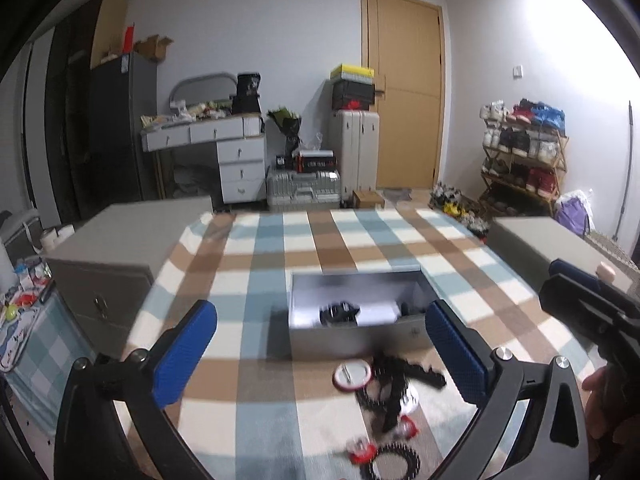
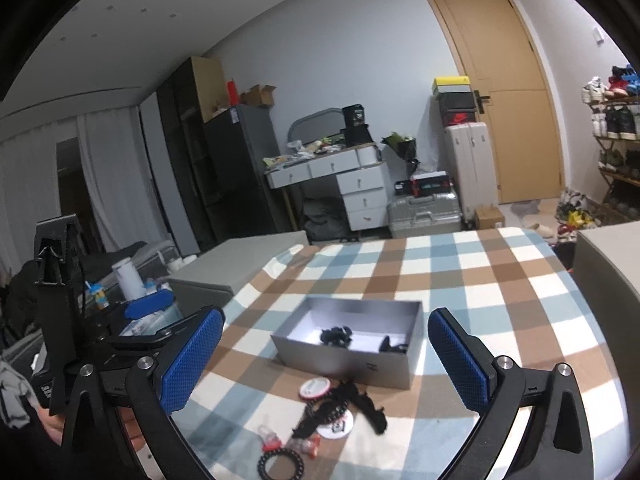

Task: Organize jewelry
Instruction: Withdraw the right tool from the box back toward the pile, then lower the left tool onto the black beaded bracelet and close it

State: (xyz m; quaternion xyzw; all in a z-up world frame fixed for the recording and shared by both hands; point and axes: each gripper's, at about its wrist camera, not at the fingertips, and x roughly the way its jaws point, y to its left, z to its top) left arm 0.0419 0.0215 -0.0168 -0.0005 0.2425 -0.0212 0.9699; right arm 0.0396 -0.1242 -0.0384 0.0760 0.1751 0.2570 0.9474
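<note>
Both grippers, left [image 1: 320, 360] and right [image 2: 326, 360], are being held wide open, empty. Jewelry pile [image 2: 340, 408] is lying just ahead between both, on the checked bed. Grey box [image 2: 352, 364] is sitting just beyond, long side facing.

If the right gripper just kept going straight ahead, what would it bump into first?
Probably the grey box on the checked cloth. The right gripper, jaws open and empty, points slightly downward at it. The loose jewelry lies nearer but lower, so it might pass over that; depth is hard to judge.
</note>
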